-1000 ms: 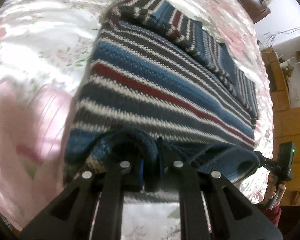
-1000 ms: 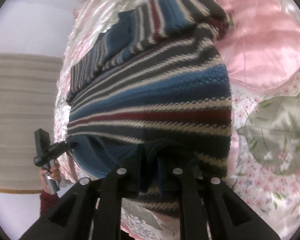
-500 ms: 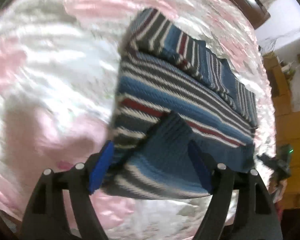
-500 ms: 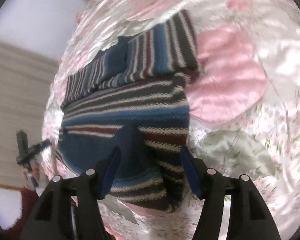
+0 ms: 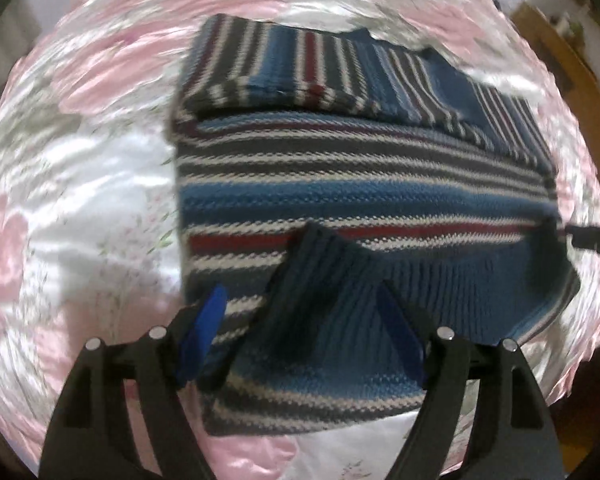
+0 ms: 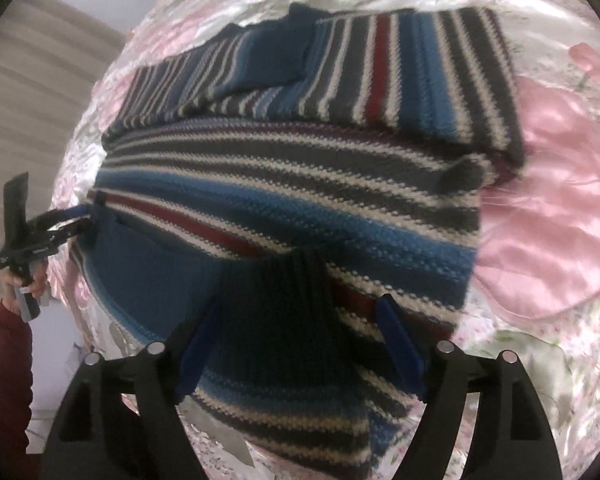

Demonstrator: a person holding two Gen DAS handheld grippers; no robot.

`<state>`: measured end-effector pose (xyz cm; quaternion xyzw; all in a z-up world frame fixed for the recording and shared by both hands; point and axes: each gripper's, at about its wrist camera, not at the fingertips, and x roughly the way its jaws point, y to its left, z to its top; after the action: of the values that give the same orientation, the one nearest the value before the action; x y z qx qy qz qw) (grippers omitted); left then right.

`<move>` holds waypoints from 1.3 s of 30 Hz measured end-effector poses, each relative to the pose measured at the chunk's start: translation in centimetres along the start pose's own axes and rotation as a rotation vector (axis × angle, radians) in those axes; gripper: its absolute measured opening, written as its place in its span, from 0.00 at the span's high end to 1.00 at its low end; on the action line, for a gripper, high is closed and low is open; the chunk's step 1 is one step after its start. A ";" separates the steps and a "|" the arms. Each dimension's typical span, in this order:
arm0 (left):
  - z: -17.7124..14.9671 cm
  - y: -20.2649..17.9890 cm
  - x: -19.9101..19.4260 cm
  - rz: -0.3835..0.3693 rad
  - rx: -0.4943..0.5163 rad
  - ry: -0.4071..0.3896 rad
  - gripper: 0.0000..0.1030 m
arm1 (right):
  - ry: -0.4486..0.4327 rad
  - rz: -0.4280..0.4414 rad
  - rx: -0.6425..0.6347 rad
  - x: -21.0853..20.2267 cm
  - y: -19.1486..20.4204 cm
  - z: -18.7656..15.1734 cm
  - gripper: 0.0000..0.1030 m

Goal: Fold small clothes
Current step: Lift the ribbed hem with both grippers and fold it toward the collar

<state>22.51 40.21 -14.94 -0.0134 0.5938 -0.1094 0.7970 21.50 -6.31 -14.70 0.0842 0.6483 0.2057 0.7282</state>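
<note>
Since the striped knit sweater lies flat on the pink floral satin bedspread with its long axis running side to side across both views, we judge the next fold goes along that axis. Its near hem is turned up between our tools. Left gripper and right gripper both stand spread apart, holding nothing, one at each end of the hem.

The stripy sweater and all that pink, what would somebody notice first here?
First the striped sweater, blue, grey, white and red, lying in the middle of the shiny pink flowered bedspread with its sleeves folded across the far part. Then the left tongs and right tongs, both open at its near hem, which stands up in small peaks between them.
</note>
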 end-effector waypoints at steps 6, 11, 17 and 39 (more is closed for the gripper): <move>0.4 -0.5 2.0 0.034 0.069 0.037 0.23 | 0.037 0.019 -0.059 1.4 1.4 -0.2 0.23; 0.7 -0.6 2.6 0.033 0.081 0.044 0.23 | 0.065 -0.014 -0.118 2.4 2.6 -0.5 0.36; 0.6 -0.9 3.3 -0.015 0.075 0.073 0.61 | 0.048 -0.016 -0.176 1.6 3.0 -1.4 0.81; 2.3 -0.7 -4.0 -0.057 -0.006 -0.144 0.83 | -0.152 0.065 -0.084 -6.7 1.5 3.8 0.83</move>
<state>23.51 40.00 -10.37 -0.0405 0.5348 -0.1292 0.8341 24.47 -7.11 -7.46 0.0899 0.5788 0.2492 0.7712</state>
